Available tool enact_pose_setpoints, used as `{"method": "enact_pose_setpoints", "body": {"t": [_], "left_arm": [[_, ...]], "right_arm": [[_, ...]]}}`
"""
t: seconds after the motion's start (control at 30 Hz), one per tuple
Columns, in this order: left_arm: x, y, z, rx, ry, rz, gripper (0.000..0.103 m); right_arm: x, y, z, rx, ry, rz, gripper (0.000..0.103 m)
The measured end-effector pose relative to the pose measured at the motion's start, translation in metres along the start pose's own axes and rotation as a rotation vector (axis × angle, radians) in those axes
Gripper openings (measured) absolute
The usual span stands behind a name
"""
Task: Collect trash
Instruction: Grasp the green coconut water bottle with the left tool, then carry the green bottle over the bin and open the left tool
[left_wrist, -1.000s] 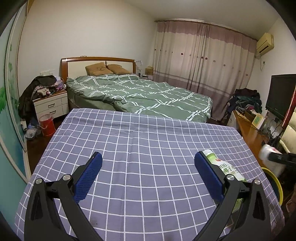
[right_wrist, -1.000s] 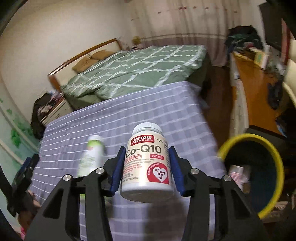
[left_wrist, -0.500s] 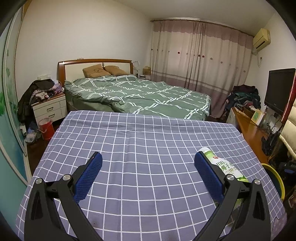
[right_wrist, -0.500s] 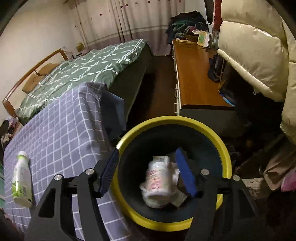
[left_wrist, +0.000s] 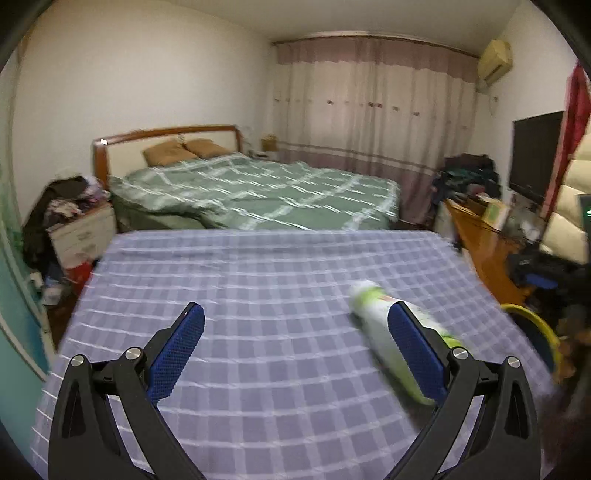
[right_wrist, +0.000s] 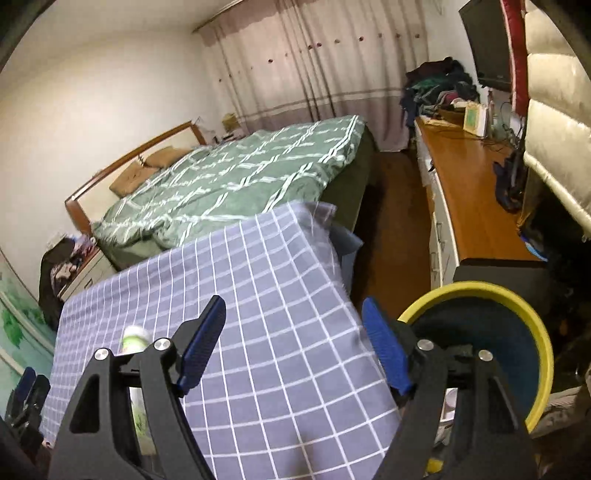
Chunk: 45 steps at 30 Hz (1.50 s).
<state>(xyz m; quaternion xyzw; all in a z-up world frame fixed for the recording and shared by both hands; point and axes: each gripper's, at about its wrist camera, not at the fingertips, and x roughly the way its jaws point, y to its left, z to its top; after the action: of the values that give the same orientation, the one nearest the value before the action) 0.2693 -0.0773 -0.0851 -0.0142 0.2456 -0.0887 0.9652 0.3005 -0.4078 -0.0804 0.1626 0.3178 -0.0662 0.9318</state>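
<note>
Blur smears my left view, so the green-and-white bottle (left_wrist: 373, 314) lying on the checked worktop (left_wrist: 258, 280) shows no readable label, and my left tool's (left_wrist: 295, 350) right finger covers part of it; that tool stands wide apart, gripping nothing. My right tool (right_wrist: 295, 339) is opening with nothing between its fingers, above the worktop's corner. Its arm hides most of the yellow-rimmed bin (right_wrist: 517, 306) on the floor; something pale inside is barely visible. Beyond lies the green bed (right_wrist: 240, 177).

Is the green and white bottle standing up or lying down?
Lying down. The bottle rests on its side on the checked cloth, cap pointing away.
</note>
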Motion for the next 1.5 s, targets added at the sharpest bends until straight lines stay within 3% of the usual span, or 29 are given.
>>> {"method": "enact_pose_setpoints", "body": {"t": [0.17, 0.33, 0.67, 0.77, 0.97, 1.33, 1.5], "left_arm": [[0.002, -0.063, -0.01, 0.059, 0.103, -0.069, 0.098], [0.032, -0.098, -0.027, 0.087, 0.216, -0.032, 0.098], [0.064, -0.111, -0.031, 0.029, 0.315, 0.053, 0.071], [0.07, -0.109, -0.029, 0.017, 0.323, 0.044, 0.057], [0.06, -0.098, -0.025, 0.047, 0.291, 0.054, 0.054], [0.021, -0.069, 0.032, 0.106, 0.171, 0.051, 0.052], [0.021, -0.064, 0.052, 0.106, 0.159, 0.034, 0.052]], "right_arm": [[-0.006, -0.01, 0.002, 0.039, -0.011, 0.028, 0.073], [-0.006, -0.02, -0.001, 0.071, 0.002, 0.06, 0.076], [-0.007, -0.013, -0.002, 0.061, 0.021, 0.12, 0.076], [-0.007, -0.01, -0.002, 0.052, 0.029, 0.129, 0.076], [-0.008, -0.004, -0.004, 0.034, 0.031, 0.139, 0.076], [-0.005, -0.005, -0.005, 0.031, 0.039, 0.128, 0.076], [-0.003, -0.005, -0.005, 0.03, 0.042, 0.127, 0.076]]}}
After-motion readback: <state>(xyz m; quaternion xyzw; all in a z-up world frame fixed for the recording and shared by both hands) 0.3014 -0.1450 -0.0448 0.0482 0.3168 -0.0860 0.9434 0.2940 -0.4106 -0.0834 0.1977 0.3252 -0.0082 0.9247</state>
